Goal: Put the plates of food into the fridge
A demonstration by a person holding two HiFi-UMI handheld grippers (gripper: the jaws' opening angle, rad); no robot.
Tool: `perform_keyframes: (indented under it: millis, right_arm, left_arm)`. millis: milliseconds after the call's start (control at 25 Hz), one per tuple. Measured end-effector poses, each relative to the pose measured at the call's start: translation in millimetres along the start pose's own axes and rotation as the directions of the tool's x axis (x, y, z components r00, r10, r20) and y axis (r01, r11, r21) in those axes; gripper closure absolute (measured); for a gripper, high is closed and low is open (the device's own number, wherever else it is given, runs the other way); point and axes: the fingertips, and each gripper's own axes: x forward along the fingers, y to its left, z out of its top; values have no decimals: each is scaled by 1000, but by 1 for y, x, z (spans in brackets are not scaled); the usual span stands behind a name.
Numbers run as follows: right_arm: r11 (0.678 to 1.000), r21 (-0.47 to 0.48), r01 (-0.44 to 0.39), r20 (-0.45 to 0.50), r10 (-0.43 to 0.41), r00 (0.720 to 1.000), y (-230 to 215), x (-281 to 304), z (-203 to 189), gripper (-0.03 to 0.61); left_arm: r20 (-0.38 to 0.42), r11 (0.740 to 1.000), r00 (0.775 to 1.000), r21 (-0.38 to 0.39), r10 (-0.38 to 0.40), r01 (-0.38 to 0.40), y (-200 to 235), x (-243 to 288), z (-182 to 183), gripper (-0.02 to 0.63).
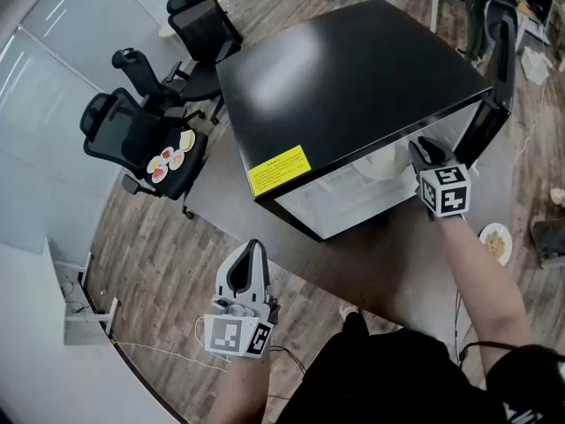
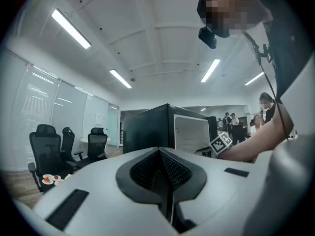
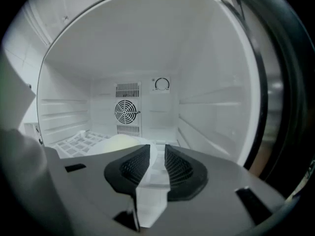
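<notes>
The left tool (image 1: pixel 253 253) lies nearest, held low in front of the fridge (image 1: pixel 353 78), its jaws brought fully together with nothing between them. The right tool (image 3: pixel 157 150) is at the fridge's open front, beside the door (image 1: pixel 499 69), which is swung wide. Its jaws stand partly apart and the pads press on nothing. Just beyond its tips, inside the fridge, 1 plate of pale food (image 3: pixel 115 142) rests on the wire shelf (image 3: pixel 74 142), toward the fridge's left wall. 2 further plates remain outside: a plate of red-and-white food (image 1: pixel 168 162) on the seat of a black chair (image 1: pixel 132 131) well to the left of the fridge, and a 3rd plate (image 1: pixel 496 242) on the floor near the fridge's right side. Judgement: the 1st placement looks complete and the release is in hand. The next move calls for drawing the right tool straight back out of the fridge without nudging plate or door. The idle left tool should then go to the plate of red-and-white food, open over its rim and keep it level on the carry.
</notes>
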Motion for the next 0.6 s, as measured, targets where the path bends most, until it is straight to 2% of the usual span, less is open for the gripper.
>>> perform_keyframes:
  millis: [240, 440, 600]
  right_arm:
    - [999, -32, -23, 93, 26, 995, -3, -31, 18, 503]
    - [998, -36, -42, 135, 46, 990, -8, -58, 23, 503]
    - [999, -29, -45, 163, 49, 985, -15, -82, 21, 503]
  left_arm:
    - [20, 1000, 999, 9, -29, 29, -31, 6, 10, 611]
    - [13, 995, 997, 60, -77, 76, -62, 14, 14, 611]
    - [32, 992, 993, 53, -116, 114, -84, 20, 19, 611]
